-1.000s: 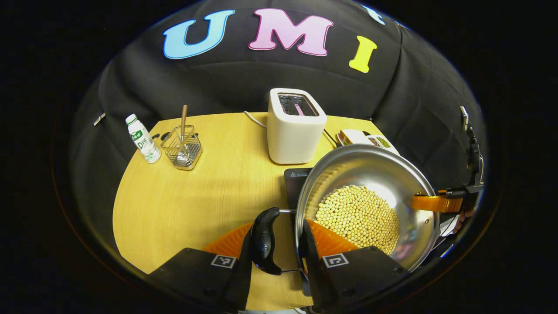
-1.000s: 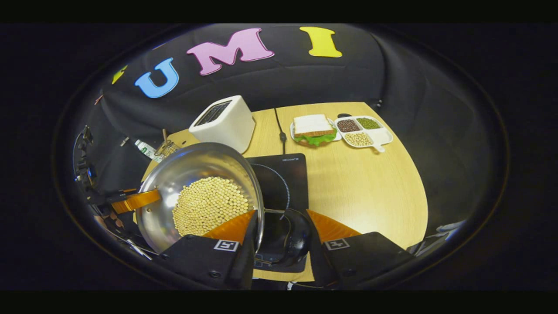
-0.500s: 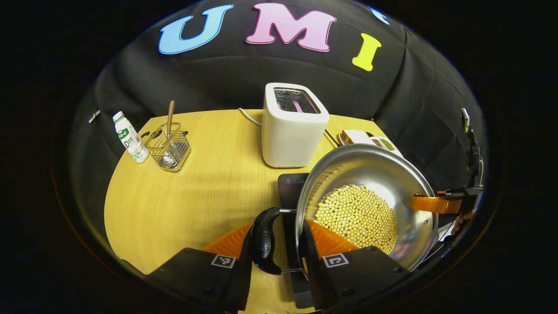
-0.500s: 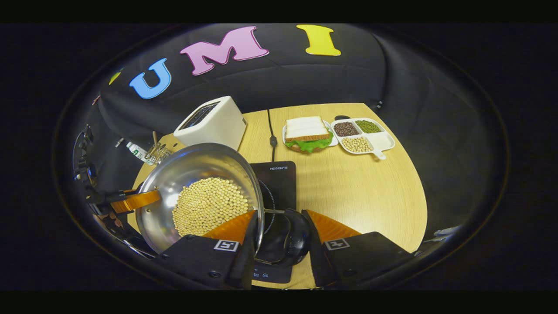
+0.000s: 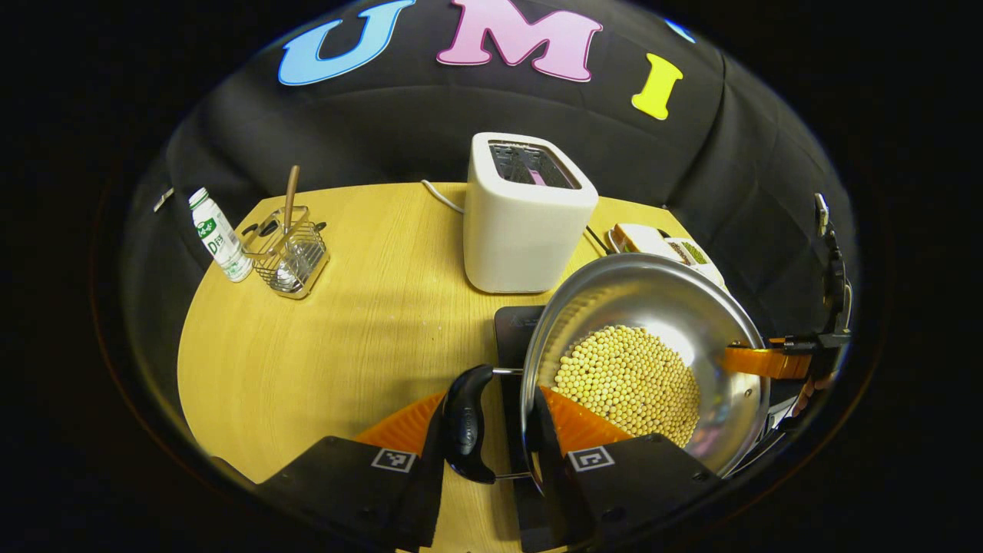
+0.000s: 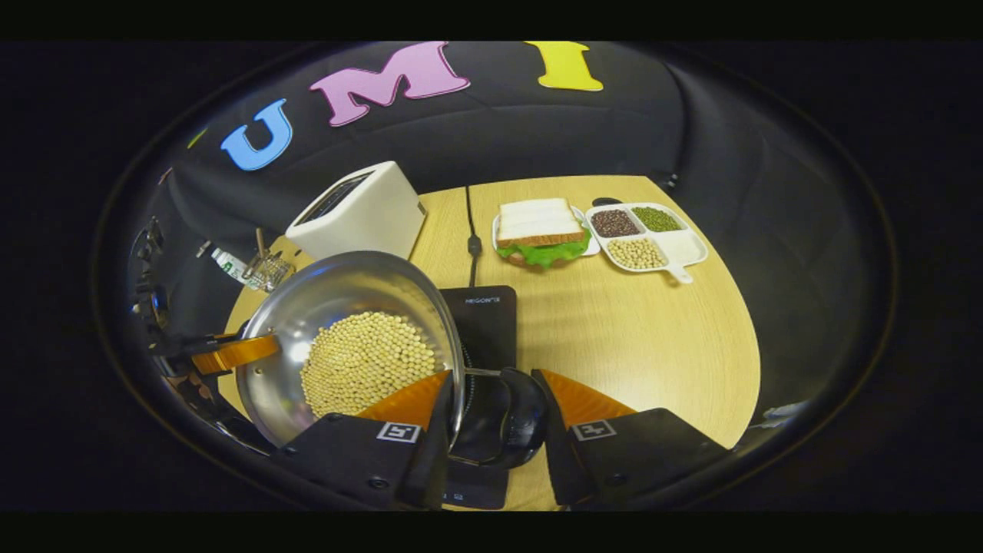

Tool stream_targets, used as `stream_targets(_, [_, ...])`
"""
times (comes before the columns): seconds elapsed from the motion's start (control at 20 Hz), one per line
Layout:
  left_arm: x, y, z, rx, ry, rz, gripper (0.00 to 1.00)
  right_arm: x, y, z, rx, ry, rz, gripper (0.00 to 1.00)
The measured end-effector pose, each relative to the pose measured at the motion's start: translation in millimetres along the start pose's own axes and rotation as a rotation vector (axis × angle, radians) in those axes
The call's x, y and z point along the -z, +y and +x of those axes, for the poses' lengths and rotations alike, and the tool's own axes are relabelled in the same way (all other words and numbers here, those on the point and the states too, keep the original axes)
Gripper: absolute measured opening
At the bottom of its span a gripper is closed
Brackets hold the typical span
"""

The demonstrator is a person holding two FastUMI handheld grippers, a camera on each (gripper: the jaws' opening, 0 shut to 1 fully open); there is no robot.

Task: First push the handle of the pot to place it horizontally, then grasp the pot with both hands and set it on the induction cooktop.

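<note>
Leftmost, the left claw (image 5: 495,430) is clamped on the pot's (image 5: 653,307) black side handle (image 5: 466,422), one finger outside it, the other inside the rim against the soybeans (image 5: 630,380). Centrally, the pot hangs above the induction cooktop (image 6: 484,315) on the tabletop (image 6: 653,330). Rightward, the right claw (image 6: 495,418) grips the opposite handle (image 6: 516,418) likewise.

Left gripper (image 5: 488,430) is showing two broad black housings, each wearing a small square black-and-white marker and round screws; ribbed pads are fanning out ahead. Right gripper (image 6: 491,418) is carrying the same black blocks, markers and screws. Far off, its black frame is trailing cables.
</note>
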State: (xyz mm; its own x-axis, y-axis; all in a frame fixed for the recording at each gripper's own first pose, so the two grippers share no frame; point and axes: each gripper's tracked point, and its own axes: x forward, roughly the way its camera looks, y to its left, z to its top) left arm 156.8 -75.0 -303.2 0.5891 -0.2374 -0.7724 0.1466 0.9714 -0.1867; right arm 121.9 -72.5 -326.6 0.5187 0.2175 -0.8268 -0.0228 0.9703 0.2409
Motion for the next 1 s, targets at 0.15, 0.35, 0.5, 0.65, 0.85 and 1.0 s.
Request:
stream_targets(0.15, [2.3, -0.7, 3.7, 0.005, 0.006, -0.006, 0.57, 1.3, -2.2, 3.4, 0.006, 0.004, -0.004, 0.56])
stream_targets(0.35, [0.8, -3.0, 6.0, 0.013, -0.003, -0.004, 0.57, 2.9, -6.4, 5.0, 0.014, 0.006, -0.004, 0.56])
stream_targets(0.5, [0.6, -2.9, 5.1, 0.014, -0.008, -0.002, 0.57, 2.2, -7.1, 5.7, 0.013, 0.003, 0.005, 0.57])
stream_targets(0.65, [0.6, -3.0, 5.1, 0.016, -0.01, -0.006, 0.58, 4.0, -6.6, 5.6, 0.012, 0.002, 0.009, 0.56])
stream_targets(0.85, [-0.5, -3.7, 3.7, 0.016, -0.014, -0.006, 0.58, 5.0, -8.5, 6.9, 0.013, 0.003, 0.035, 0.57])
stream_targets(1.0, [0.8, -4.3, 2.9, 0.02, -0.01, -0.005, 0.59, 0.0, -9.3, 4.7, 0.026, -0.032, 0.021, 0.6])
